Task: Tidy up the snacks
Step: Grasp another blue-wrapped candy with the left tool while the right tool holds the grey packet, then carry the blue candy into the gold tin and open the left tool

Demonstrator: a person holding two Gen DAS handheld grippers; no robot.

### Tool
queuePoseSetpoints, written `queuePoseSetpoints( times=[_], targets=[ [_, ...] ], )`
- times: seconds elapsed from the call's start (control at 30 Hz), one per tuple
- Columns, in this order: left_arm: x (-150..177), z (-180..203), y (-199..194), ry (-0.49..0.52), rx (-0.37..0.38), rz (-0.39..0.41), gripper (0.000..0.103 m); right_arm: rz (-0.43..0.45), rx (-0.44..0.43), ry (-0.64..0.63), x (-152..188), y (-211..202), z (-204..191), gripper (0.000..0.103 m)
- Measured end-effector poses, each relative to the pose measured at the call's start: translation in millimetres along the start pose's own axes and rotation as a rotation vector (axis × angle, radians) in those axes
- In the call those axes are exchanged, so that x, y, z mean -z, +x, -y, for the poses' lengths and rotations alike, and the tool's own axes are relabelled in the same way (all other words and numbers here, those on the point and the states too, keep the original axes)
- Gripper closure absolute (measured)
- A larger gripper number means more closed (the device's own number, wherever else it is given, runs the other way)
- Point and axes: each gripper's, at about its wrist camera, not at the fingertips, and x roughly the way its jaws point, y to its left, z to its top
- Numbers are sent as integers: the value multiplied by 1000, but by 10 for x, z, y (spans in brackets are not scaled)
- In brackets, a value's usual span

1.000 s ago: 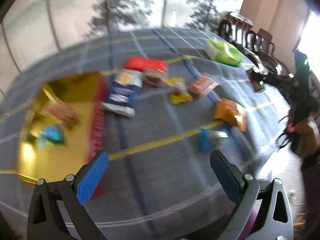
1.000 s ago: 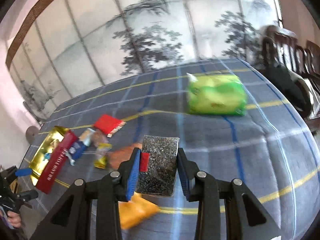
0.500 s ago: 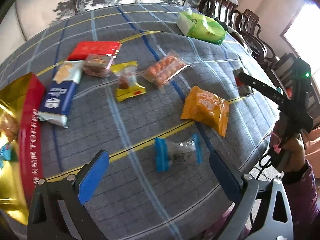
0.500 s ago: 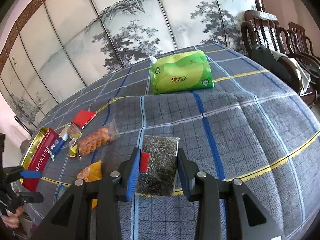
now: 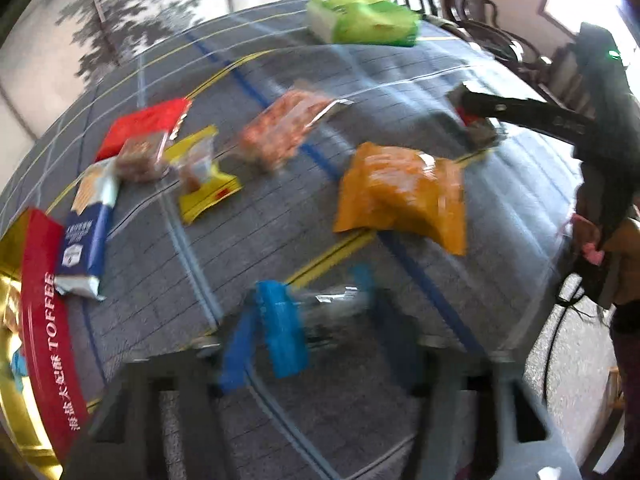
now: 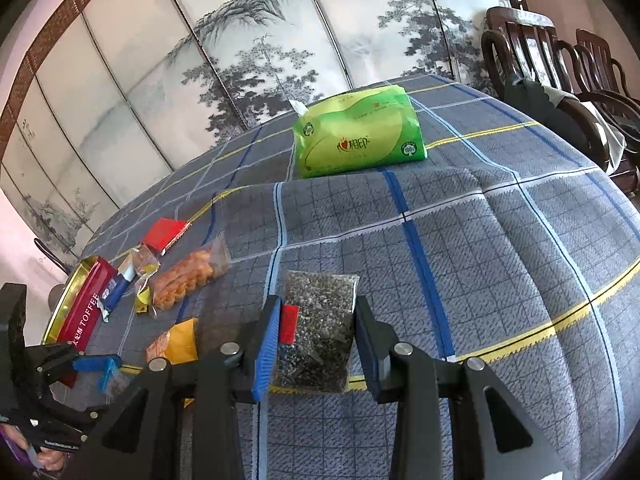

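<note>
**Snacks spread on the checked cloth, one packet in each of my grippers**

Blue-grey checked tablecloth (image 6: 500, 248) covers the table. Green tissue pack (image 6: 356, 136) sits at the far side, well apart from the rest. Gold tin (image 5: 16, 400) with its red TOFFEE wall at the left edge; wrapped sweets inside, blurred. Orange bag (image 5: 400, 196) lies nearest my left side, just beyond it. Farther off: clear bag of orange snacks (image 6: 188, 276), blue-and-white packet (image 5: 86, 232), yellow packet (image 5: 204, 188), red packet (image 6: 164, 232). My right gripper (image 6: 316, 336) is clamped on a dark speckled packet (image 6: 320, 332). My left gripper (image 5: 316, 332) is closing; a clear packet with blue ends (image 5: 304, 320) lies between the jaws, contact too blurred to tell.
</note>
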Motion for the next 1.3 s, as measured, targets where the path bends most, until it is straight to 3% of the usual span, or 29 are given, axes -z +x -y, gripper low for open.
queuePoseSetpoints(
  times=[0.03,0.1,0.17,0.23,0.47,0.9,1.0,1.1,1.3],
  targets=[
    [-5,4,-8,-6,3,1,72,-1,0,-1,1,3,-1,67],
    [13,-10,-26,-24,-5,15,84,-7,4,0,0,20,-2,67],
    [49,-28,-68,-40,-32,36,84,-14,9,2,2,32,6,67],
    [94,-101,-160,-77,20,54,84,-10,5,3,1,30,9,67],
    [251,-251,-628,-143,7,152,84,-5,12,13,9,53,25,67],
    [449,-545,-1038,-240,-5,195,84,-18,64,-8,3,52,-57,67],
    [469,-597,-1072,-253,-2,199,84,-76,138,-16,-2,130,-95,64],
    [484,-641,-1106,-266,-2,205,84,-69,165,-39,16,123,-142,63],
    [493,-748,-1210,-281,-15,228,84,-53,144,-49,50,45,-153,68]
  ],
)
